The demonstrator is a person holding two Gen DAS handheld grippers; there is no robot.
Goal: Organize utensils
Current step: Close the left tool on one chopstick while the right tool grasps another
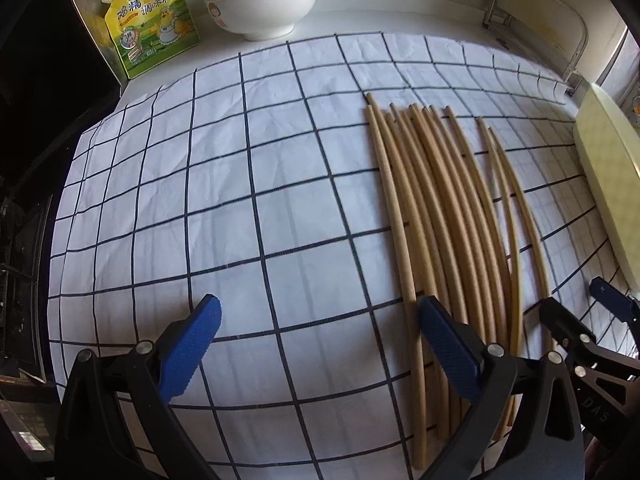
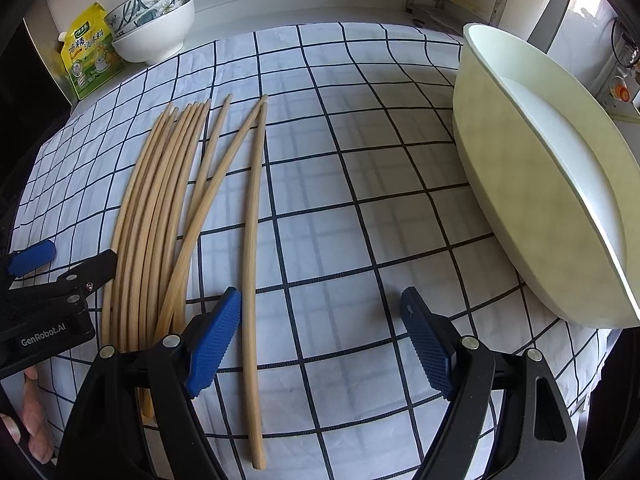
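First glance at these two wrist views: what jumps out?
The bundle of wooden chopsticks lying lengthwise on the blue-checked cloth, one chopstick lying a little apart on the right. Next, the big pale basin at the cloth's right edge, and the stacked bowls beside a yellow seasoning pouch at the back left. Both the left gripper and the right gripper are open and empty.

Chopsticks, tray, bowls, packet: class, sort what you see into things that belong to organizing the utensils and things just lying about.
Belongs to the job:
- chopsticks on the checked cloth
- cream tray, probably their destination
- left tool and right tool, both open

Just lying about:
- stacked bowls
- yellow seasoning packet
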